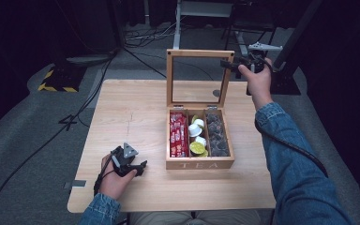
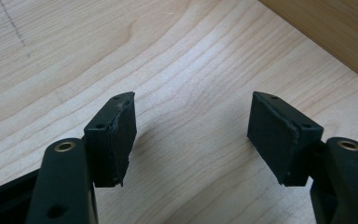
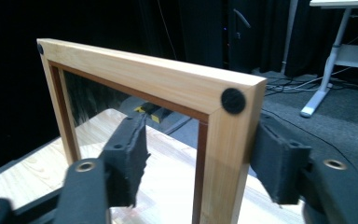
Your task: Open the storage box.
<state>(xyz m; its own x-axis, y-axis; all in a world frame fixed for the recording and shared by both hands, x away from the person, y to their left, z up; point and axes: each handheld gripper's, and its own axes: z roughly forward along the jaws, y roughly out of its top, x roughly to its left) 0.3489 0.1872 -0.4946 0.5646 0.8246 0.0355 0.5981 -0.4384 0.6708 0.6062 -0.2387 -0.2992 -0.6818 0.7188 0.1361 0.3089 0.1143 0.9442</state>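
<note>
On a pale wooden desk (image 1: 136, 112) in a dark room, the upright tea-box lid (image 3: 223, 140) stands between the right gripper (image 3: 200, 163)'s parted jaws; the left gripper (image 2: 191, 135) gapes empty.

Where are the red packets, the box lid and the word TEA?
red packets (image 1: 178, 134), high view, middle of the stack in the left compartment.
box lid (image 3: 163, 77), right gripper view, its top wooden rail.
word TEA (image 1: 199, 165), high view, the box's front wall.

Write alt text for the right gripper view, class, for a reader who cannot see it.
The right claw straddles the upright side rail of a wooden lid frame near its top corner, one pad touching the rail, the other standing apart. A black round bumper marks the corner; a pale tabletop lies beyond.
</note>
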